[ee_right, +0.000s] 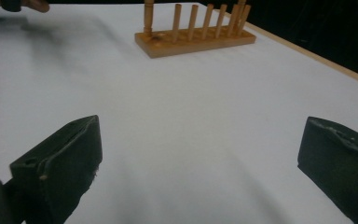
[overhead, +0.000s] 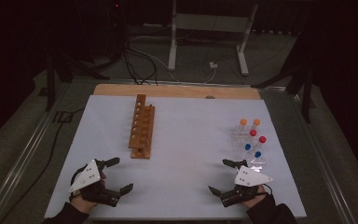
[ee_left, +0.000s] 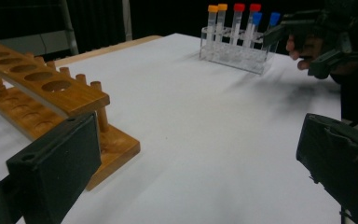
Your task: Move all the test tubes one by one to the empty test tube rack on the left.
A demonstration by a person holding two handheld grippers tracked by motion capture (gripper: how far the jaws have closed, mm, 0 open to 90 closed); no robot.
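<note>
**Both tools wide open, racks untouched**

The clear plastic rack [overhead: 250, 142] of capped sample tubes stands near the right edge of the white surface [overhead: 186, 154], holding two orange-capped, two red-capped and two blue-capped tubes upright. Just in front of it the right tool [overhead: 223, 176] rests low over the surface, jaws spread wide with nothing between them. The brown wooden test-tube rack [overhead: 142, 127] stands left of centre, well apart from the clear one, its holes empty. The left tool [overhead: 120, 174] sits near that rack's closest end, jaws likewise spread wide and holding nothing.
</note>
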